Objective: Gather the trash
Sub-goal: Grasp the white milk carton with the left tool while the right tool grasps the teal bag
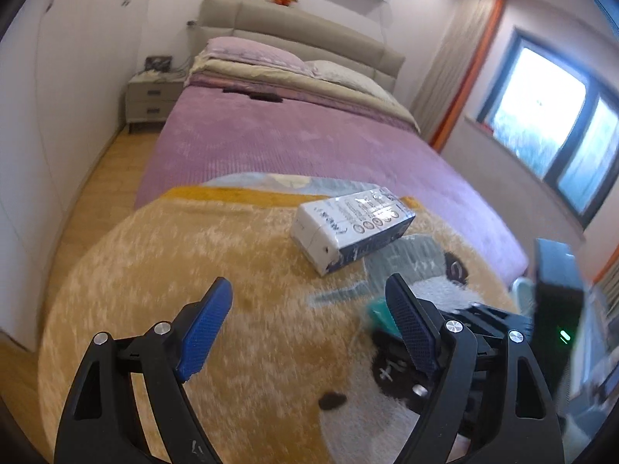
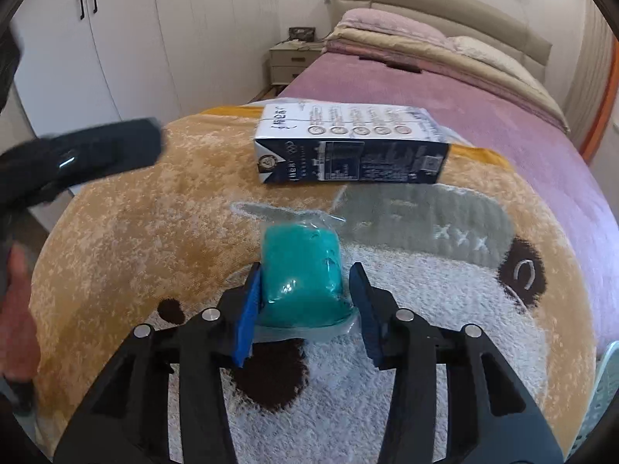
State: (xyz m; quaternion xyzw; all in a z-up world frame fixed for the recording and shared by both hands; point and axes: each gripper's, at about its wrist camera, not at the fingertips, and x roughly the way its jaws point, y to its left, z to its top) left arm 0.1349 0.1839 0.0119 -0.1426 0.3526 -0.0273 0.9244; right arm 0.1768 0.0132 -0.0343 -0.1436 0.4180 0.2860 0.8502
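Note:
A white and dark blue milk carton point(image 1: 350, 226) lies on its side on the fluffy cartoon blanket point(image 1: 240, 270) on the bed; it also shows in the right wrist view point(image 2: 348, 150). A teal packet in clear plastic wrap point(image 2: 301, 282) lies on the blanket between the fingers of my right gripper point(image 2: 305, 309). The left pad touches it and the right pad stands a little apart, so the jaws are open around it. My left gripper point(image 1: 309, 324) is open and empty above the blanket, short of the carton. The right gripper shows blurred at the right in the left wrist view point(image 1: 483, 332).
The bed has a purple cover point(image 1: 309, 139), pillows and a beige headboard point(image 1: 301, 34). A bedside cabinet point(image 1: 153, 102) stands at its left, white wardrobes point(image 2: 116, 38) along the wall, a window point(image 1: 553, 123) at the right. A pale green basket rim point(image 2: 603, 394) shows at the lower right.

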